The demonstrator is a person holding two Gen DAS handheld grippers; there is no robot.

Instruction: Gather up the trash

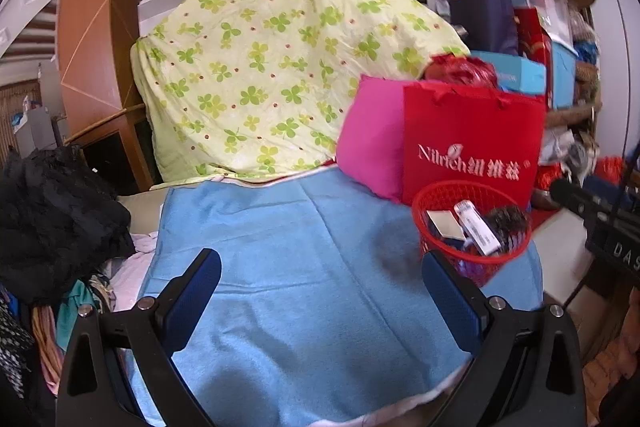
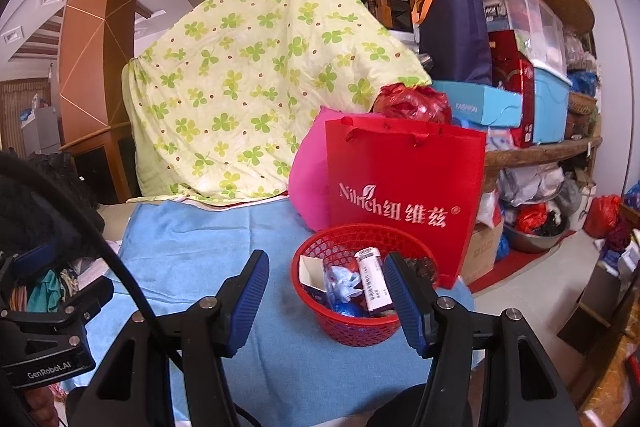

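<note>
both jaws stand wide apart and hold nothing: left gripper [image 1: 322, 291] over bare blue cloth [image 1: 304, 307], right gripper [image 2: 326, 293] just in front of the red basket [image 2: 342, 327]. basket sits on the cloth's right edge and contains a white tube [image 2: 374, 283], a small box [image 2: 312, 273] and blue wrappers [image 2: 344, 283]. red bag [image 2: 404, 195] stands upright just behind it, pink cushion [image 2: 308, 183] beside the bag. clover-print sheet [image 2: 248, 87] hangs behind.
</note>
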